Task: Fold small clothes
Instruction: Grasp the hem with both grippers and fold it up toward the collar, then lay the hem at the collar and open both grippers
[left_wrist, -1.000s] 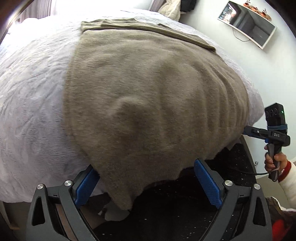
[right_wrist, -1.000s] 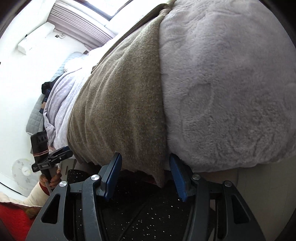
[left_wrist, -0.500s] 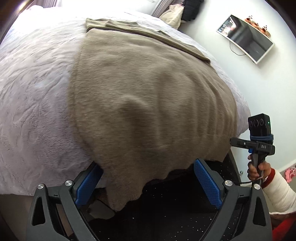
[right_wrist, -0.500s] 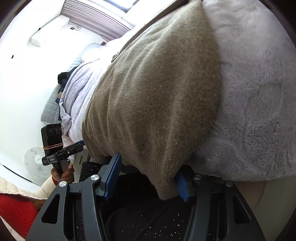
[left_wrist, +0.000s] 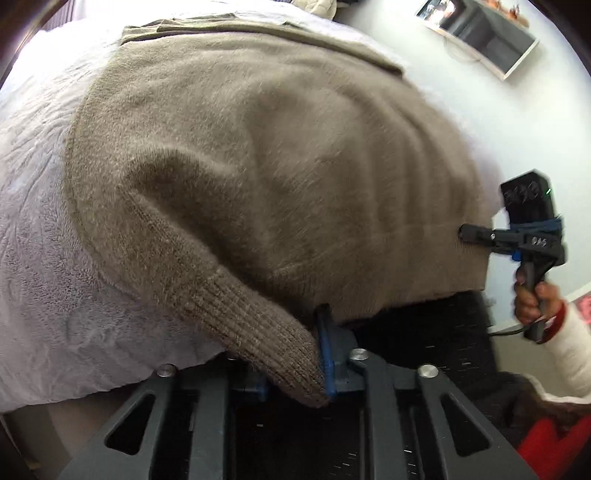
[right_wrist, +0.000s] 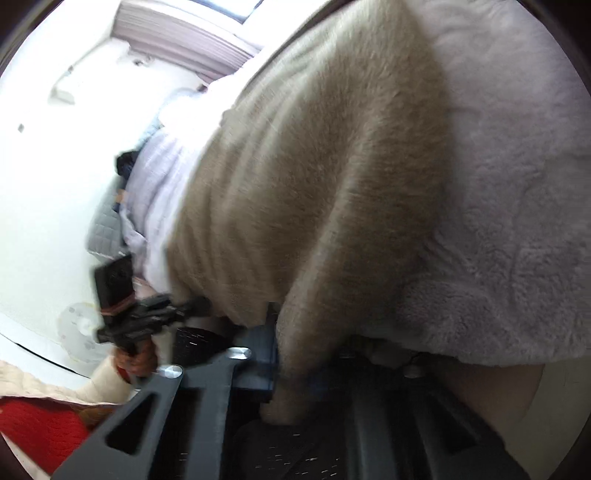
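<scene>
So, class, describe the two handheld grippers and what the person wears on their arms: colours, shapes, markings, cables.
Each gripper has black angular fingers with cut-out slots, silver round screws and blue ribbed pads. The right gripper carries a boxy black camera with a green light, white lettering on its body, a pistol handle and a thin black cable. The sleeves are cream-white with a red cuff band.

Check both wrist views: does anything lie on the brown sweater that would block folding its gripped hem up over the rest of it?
Nothing visible does. The left gripper and right gripper have just closed on the brown sweater at its hanging hem, and its top lies bare on the pale blanket.
</scene>
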